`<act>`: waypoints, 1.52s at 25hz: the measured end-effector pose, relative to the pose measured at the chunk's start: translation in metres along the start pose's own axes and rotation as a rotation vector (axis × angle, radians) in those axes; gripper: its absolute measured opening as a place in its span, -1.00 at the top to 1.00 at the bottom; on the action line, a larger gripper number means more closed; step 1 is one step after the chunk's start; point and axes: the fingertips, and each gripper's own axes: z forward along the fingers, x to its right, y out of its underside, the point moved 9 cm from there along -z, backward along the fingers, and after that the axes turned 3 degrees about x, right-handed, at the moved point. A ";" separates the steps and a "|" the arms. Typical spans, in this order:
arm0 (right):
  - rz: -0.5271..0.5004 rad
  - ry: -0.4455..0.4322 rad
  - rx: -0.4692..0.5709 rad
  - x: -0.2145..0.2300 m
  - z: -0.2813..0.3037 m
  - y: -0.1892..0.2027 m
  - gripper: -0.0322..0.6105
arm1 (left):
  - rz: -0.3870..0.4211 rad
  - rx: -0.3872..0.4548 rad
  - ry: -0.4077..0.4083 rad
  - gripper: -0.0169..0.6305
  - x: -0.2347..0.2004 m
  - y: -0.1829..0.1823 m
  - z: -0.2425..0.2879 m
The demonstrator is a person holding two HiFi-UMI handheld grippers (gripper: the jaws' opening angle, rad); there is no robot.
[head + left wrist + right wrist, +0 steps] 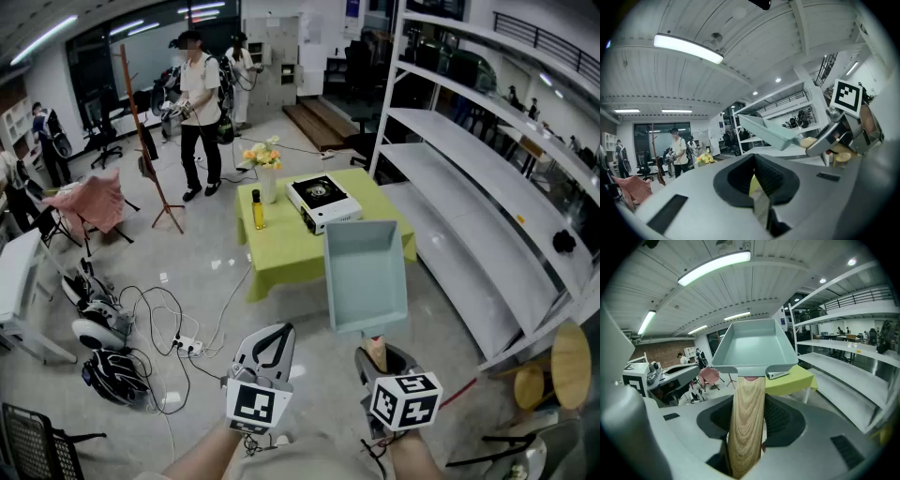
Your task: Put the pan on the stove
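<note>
Yellow-green clothed worktop (291,251): well ahead of me, carrying the white square portable stove (322,200).

Grey-blue rectangular pan (364,272): in the air, well short of the stove, jutting forward from my right gripper (377,356), which pinches its pale wooden handle (746,423).

Left gripper (274,336): just beside the right one, jaws pressed together, holding nothing.

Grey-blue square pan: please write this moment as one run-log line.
right gripper: shut on wooden handle of grey-blue square pan | pan: in air, short of green table | left gripper: shut, empty | white portable stove: on table, bare
</note>
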 end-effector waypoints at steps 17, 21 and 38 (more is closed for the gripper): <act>-0.037 -0.014 0.025 0.036 -0.023 0.000 0.38 | -0.008 -0.030 -0.026 0.93 0.036 -0.008 0.017; -0.053 -0.016 0.032 0.053 -0.029 0.001 0.38 | -0.026 -0.037 -0.047 0.93 0.051 -0.007 0.021; -0.092 -0.027 0.041 0.102 -0.021 0.002 0.38 | -0.045 -0.022 -0.090 0.93 0.080 0.006 0.050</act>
